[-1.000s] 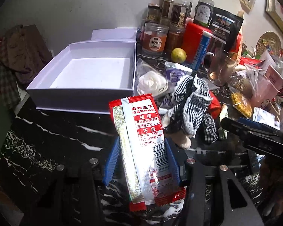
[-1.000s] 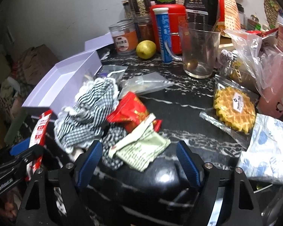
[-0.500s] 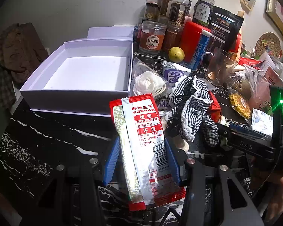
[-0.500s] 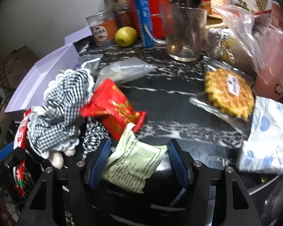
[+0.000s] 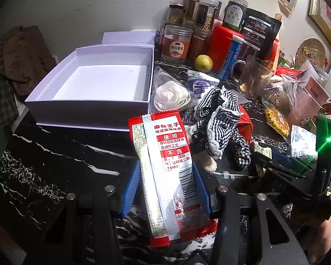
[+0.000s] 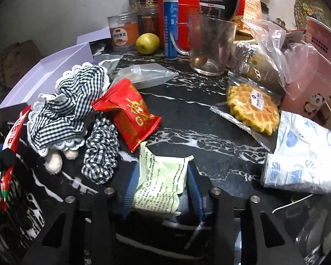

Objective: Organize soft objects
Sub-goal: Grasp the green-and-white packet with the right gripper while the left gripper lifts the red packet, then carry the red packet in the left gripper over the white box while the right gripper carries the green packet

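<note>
Left wrist view: the left gripper (image 5: pixel 165 190) is clenched on a long red-and-silver snack packet (image 5: pixel 168 172), its blue pads pressing both long edges; the packet stands tilted above the black marble tabletop (image 5: pixel 61 154). Beyond it, toward the tabletop's far left edge, sits an open white box (image 5: pixel 94 108), showing only its bare floor. Just right of the box lie a clear bag with a white coil (image 5: pixel 172 93) and a checked cloth doll (image 5: pixel 220 121), the doll resting against a red pouch (image 5: pixel 246 123). Jars (image 5: pixel 176 43), a yellow-green fruit (image 5: pixel 203 63) and a glass mug (image 5: pixel 253 77) stand along the far edge.

Right wrist view: the right gripper (image 6: pixel 161 190) grasps a pale green sachet (image 6: pixel 161 183) between its blue pads, near the tabletop's front edge. Beside it to the left lie a checked scrunchie (image 6: pixel 101 152), the doll and the red pouch, mutually touching. A wrapped waffle (image 6: pixel 251 108) lies toward the right edge, with a crumpled blue-and-white pack (image 6: pixel 302 154) just beside it.
</note>
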Available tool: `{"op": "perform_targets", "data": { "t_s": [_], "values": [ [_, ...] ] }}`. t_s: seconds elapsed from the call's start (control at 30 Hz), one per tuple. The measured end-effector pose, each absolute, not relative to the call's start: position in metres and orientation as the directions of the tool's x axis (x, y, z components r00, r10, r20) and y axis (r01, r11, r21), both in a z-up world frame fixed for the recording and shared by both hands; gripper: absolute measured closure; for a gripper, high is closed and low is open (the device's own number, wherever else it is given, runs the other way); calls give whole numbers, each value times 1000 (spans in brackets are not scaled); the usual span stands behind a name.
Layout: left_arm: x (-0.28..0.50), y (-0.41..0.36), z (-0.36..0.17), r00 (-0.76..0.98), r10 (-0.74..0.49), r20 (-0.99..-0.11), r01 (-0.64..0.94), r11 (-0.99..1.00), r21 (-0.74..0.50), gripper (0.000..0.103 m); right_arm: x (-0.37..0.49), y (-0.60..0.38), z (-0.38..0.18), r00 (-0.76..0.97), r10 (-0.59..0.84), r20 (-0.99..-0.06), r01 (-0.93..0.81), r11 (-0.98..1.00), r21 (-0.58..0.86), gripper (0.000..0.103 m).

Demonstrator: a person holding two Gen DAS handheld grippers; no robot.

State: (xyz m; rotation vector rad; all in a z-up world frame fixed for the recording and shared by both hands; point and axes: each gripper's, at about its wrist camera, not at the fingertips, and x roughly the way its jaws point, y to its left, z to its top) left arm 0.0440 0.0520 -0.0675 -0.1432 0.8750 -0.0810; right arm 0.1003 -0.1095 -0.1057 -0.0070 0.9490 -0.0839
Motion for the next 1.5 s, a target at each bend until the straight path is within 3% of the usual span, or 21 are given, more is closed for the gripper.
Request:
{"op": "perform_targets", "data": {
  "t_s": [0.77, 1.5],
  "values": [
    [4, 47, -52, 681, -171, -712, 64, 983, -175, 55, 46, -103, -69, 646, 45, -762, 27, 996, 82, 66],
    [-43, 62, -21, 764, -119, -634, 27, 988, -154, 55, 12, -34, -35, 653, 301, -694, -258, 951, 170, 66]
  ]
}}
